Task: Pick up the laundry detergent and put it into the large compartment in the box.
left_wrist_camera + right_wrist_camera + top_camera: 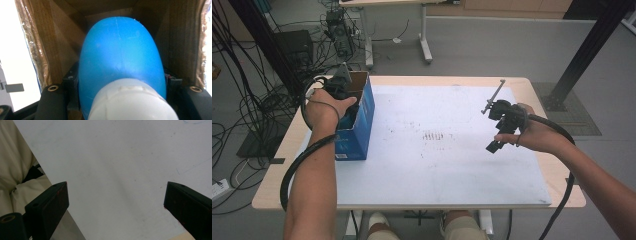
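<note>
My left gripper [343,89] reaches down into an open blue cardboard box [358,135] at the table's left side. In the left gripper view its jaws press on both sides of a smooth blue rounded object [120,50] with a white end piece [132,101] nearest the camera. The box's brown inner walls [50,37] surround it. My right gripper [498,140] hovers over the right part of the white board [437,160]. In its own view the right gripper [116,197] stands open, jaws wide apart, with bare white board [120,157] between them.
The white board covers most of a light wooden table [272,195]. A faint dark smudge [434,136] marks the board's middle. Cables [242,100] and equipment lie on the floor at left. Another table's legs [426,47] stand beyond. The person's knees [422,227] sit under the near edge.
</note>
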Motion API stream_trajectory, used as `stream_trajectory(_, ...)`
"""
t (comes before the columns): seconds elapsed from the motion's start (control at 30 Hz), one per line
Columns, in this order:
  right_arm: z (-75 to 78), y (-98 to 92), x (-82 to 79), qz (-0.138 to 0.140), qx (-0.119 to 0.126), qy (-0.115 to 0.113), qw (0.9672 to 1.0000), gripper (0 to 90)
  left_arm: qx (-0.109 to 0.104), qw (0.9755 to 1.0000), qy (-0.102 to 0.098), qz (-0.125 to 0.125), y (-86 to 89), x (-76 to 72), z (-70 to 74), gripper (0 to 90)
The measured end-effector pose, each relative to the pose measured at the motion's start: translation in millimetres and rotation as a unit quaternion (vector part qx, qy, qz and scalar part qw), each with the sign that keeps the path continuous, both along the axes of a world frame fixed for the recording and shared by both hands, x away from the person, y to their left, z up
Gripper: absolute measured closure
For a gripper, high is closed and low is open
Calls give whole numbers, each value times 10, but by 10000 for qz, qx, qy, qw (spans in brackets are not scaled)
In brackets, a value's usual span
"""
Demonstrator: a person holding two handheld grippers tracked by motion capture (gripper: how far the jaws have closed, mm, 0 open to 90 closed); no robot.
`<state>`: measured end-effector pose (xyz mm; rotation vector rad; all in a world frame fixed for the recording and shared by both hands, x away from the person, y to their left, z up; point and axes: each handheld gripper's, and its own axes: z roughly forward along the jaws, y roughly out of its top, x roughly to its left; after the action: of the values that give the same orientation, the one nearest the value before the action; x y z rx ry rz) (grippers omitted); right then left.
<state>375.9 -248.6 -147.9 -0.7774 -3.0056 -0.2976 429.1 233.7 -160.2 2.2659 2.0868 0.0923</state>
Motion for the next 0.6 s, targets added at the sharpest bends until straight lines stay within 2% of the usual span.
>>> stream_trajectory(0.6,-20,12,16,15,-2,17,10000,57,-8,10000,65,27,10,15,-27,370)
